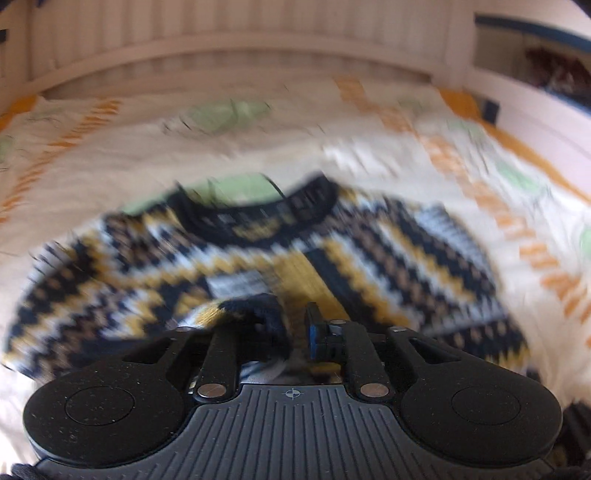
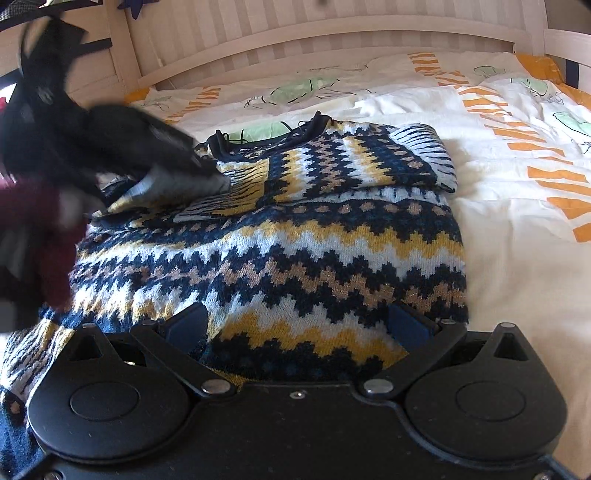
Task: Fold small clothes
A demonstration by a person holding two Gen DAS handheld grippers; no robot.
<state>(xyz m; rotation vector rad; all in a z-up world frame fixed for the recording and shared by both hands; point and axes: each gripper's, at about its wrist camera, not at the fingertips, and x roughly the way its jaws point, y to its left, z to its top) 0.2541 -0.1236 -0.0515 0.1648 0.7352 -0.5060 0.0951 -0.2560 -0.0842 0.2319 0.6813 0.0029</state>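
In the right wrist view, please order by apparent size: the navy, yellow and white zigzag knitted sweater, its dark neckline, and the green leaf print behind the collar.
1. Zigzag knitted sweater, largest by far.
2-3. Dark neckline and green leaf print: similar, unsure.

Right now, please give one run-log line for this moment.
left gripper: at sleeve cuff, grip unclear | right gripper: open, astride sweater hem

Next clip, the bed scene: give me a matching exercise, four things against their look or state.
1 sweater
2 bedspread
3 headboard
4 right gripper

A pale wooden slats
B navy, yellow and white zigzag knit
C fingers wide apart over the knit
D white with orange stripes

Pairs: 1-B, 2-D, 3-A, 4-C
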